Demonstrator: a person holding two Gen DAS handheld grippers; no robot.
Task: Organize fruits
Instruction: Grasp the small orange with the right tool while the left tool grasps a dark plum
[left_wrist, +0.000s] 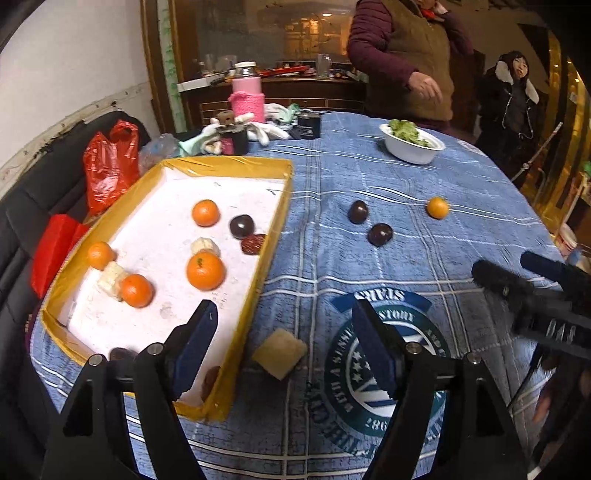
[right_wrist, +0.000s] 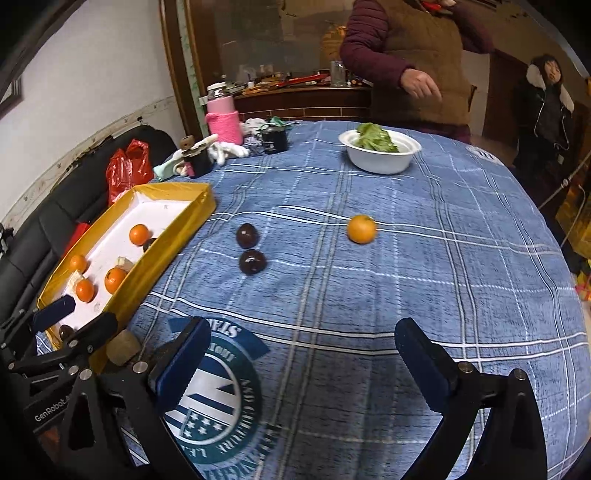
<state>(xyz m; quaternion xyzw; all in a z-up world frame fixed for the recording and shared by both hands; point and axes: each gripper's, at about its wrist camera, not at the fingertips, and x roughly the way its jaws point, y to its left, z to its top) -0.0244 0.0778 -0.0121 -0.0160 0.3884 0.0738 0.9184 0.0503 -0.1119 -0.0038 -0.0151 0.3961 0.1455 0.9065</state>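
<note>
A yellow-rimmed white tray (left_wrist: 275, 225) lies at the left of the blue cloth; it also shows in the right wrist view (right_wrist: 177, 236). In it are several oranges (left_wrist: 205, 271), banana pieces (left_wrist: 205, 245), a dark plum (left_wrist: 242, 226) and a red date (left_wrist: 253, 243). On the cloth lie two dark plums (left_wrist: 357, 212) (left_wrist: 380, 234), one orange (left_wrist: 437, 207) (right_wrist: 361, 229) and a tan fruit chunk (left_wrist: 280, 353). My left gripper (left_wrist: 284, 354) is open and empty over the tray's near corner and the chunk. My right gripper (right_wrist: 299, 373) is open and empty above the cloth.
A white bowl of greens (left_wrist: 412, 142) stands at the far side. A pink wrapped jar (left_wrist: 246, 96), dark cups (left_wrist: 308, 125) and gloves sit at the far left. Red bags (left_wrist: 110, 162) lie on a black seat. Two people (left_wrist: 406, 55) stand behind the table.
</note>
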